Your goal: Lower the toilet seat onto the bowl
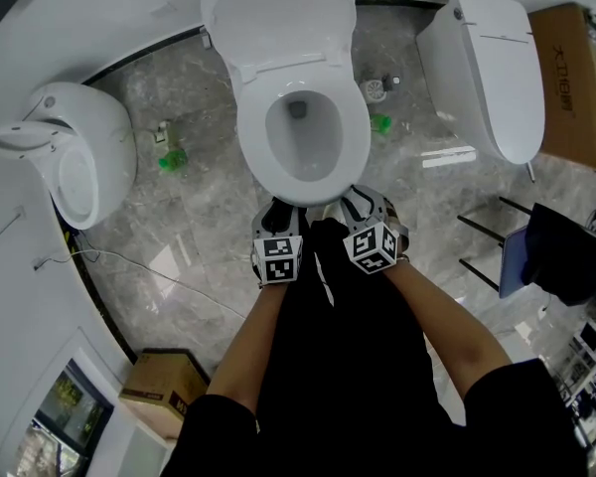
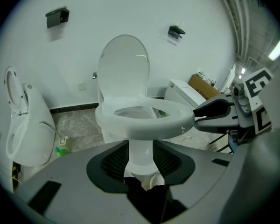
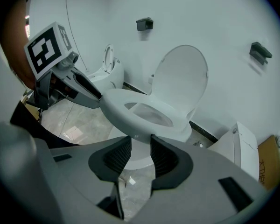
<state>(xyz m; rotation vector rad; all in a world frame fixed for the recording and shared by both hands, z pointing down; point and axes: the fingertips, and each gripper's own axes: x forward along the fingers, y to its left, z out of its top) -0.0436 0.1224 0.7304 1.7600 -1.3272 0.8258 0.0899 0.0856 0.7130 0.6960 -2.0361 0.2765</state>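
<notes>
The white toilet seat point(image 1: 354, 137) lies flat on the bowl, and the lid point(image 1: 278, 13) stands up behind it against the wall. Both grippers hang just in front of the bowl's near rim. My left gripper point(image 1: 278, 210) is open, with nothing between its jaws. In the left gripper view its jaws point(image 2: 141, 155) sit below the seat's front edge point(image 2: 144, 127), apart from it. My right gripper point(image 1: 364, 203) is open too. In the right gripper view the gripper point(image 3: 140, 155) is under the seat's front point(image 3: 126, 113), with only the bowl's foot behind the gap.
A second white toilet point(image 1: 70, 157) stands at the left and a third point(image 1: 487, 68) at the right. A cardboard box point(image 1: 576, 87) is at the far right, another point(image 1: 164, 391) at lower left. Green bottles point(image 1: 171, 157) lie on the marble floor. A black frame point(image 1: 556, 251) stands at the right.
</notes>
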